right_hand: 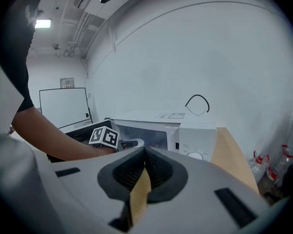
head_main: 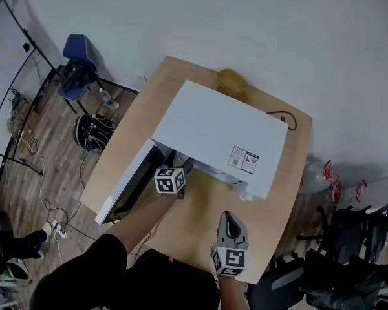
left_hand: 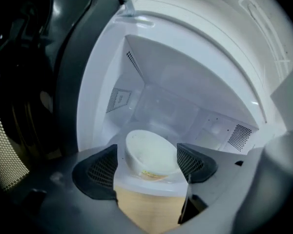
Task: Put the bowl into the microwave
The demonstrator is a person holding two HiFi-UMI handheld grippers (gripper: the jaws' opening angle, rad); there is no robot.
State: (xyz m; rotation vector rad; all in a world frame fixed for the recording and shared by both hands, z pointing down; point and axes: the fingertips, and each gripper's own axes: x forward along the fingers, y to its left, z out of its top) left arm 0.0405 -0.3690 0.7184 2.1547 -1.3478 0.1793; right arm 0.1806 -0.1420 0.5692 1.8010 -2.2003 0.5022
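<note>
The white bowl (left_hand: 154, 149) is sitting inside the white microwave (head_main: 213, 131), near the front edge of the cavity floor. It is leaning a little, with its opening turned up and to the left. Its body is plain and glossy, and a small yellowish mark is showing low on the side facing out. The left claw (left_hand: 147, 156) is reaching into the opening with its jaws spread wide. The bowl is showing between the two tips, and I cannot tell whether either pad is touching it. The microwave's door (head_main: 126, 183) is hanging open to the left. The right claw (head_main: 227, 218) is hovering over the bare wooden desk (head_main: 194, 228) in front of the microwave, with its jaws pressed together on nothing.
</note>
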